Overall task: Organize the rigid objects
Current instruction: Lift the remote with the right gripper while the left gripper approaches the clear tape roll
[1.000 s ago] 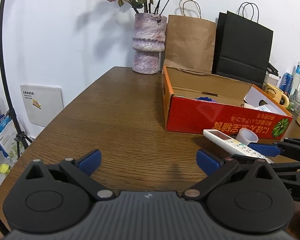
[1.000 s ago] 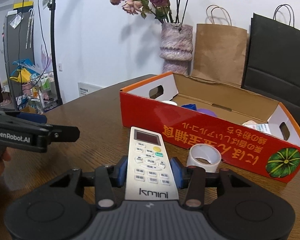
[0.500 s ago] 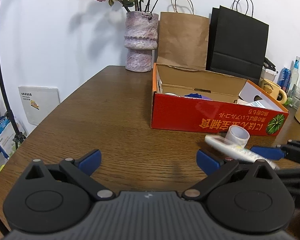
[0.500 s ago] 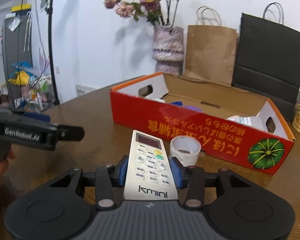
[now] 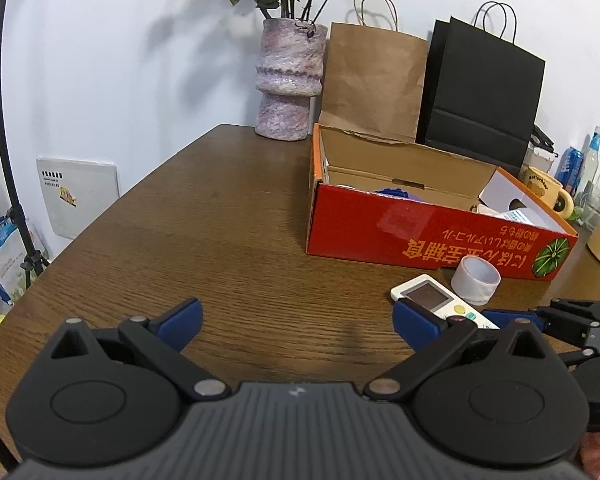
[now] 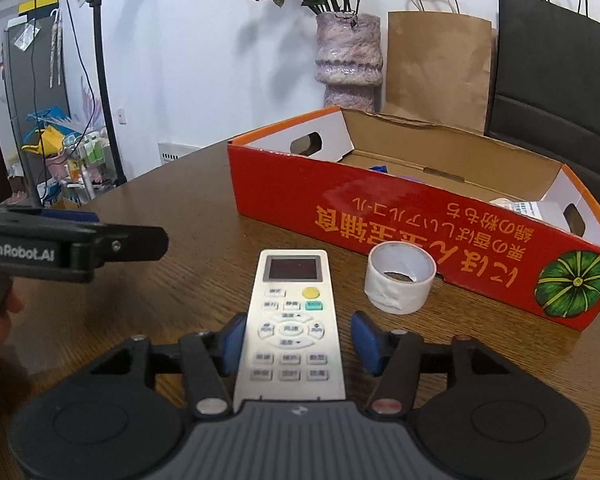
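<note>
The long red cardboard box (image 6: 400, 216) with orange lettering and a green pumpkin picture stood open-topped on the brown wood-grain table (image 5: 228, 248), and serves here as the landmark. Just in front of the box's long printed side, a white rectangular remote control (image 6: 294, 320) with a dark display and a yellow button lay flat on the table, display end toward the box. Beside the remote and closer to the box's pumpkin end, a white roll of tape (image 6: 399, 276) stood on its edge ring, near the box wall but apart from it.

The right tongs (image 6: 296, 344) straddled the near half of the remote; the jaws were opening, with a visible gap between each blue pad and the remote's sides, so the remote sat between them ungripped. The left tongs (image 5: 296, 322) hovered over bare table, well away from the box's short end, spread wide with nothing between the blue pads.

Inside the box, a blue item and a white printed packet showed above the rim. Behind the box stood a mottled purple ceramic vase (image 5: 290, 80) of dried roses, a brown paper bag (image 5: 374, 84) and a black paper bag (image 5: 484, 96). A yellow mug (image 5: 544, 192) sat past the box's far end.
</note>
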`<state>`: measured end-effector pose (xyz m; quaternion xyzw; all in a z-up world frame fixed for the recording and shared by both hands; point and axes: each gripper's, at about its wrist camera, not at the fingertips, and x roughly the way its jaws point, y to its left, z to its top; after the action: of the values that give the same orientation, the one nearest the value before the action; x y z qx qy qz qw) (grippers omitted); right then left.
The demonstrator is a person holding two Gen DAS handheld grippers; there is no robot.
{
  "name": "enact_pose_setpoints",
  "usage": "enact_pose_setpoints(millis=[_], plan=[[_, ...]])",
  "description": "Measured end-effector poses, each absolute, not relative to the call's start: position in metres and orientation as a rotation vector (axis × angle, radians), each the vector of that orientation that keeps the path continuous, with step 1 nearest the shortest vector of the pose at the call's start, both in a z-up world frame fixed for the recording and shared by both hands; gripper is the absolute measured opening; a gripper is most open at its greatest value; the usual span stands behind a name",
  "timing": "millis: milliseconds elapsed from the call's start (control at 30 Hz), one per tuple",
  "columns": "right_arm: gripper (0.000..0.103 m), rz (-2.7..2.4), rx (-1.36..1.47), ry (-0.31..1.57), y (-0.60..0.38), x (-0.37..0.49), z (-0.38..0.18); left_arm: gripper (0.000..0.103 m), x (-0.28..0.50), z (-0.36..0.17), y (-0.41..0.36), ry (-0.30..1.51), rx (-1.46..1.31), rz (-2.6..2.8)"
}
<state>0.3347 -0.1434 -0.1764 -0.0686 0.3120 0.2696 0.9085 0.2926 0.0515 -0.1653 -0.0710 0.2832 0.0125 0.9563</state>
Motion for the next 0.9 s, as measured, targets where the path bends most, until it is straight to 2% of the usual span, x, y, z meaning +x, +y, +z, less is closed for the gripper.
enact_pose_setpoints(millis=[67, 100, 133, 900], plan=[[0.061, 0.554, -0.148, 0.641, -0.14, 0.335, -0.177, 0.103, 0.292, -0.165, 0.053, 0.575, -0.151, 0.026], [0.058, 0.553, -0.151, 0.64, -0.138, 0.335, -0.177, 0.103, 0.292, -0.165, 0.054, 0.574, -0.154, 0.025], [0.045, 0.557, -0.151, 0.635, -0.136, 0.334, -0.177, 0.103, 0.292, -0.165, 0.053, 0.573, -0.154, 0.024], [0.045, 0.484, -0.119, 0.504, -0.175, 0.32, -0.16, 0.103, 0.3, -0.153, 0.026, 0.576, -0.107, 0.024]])
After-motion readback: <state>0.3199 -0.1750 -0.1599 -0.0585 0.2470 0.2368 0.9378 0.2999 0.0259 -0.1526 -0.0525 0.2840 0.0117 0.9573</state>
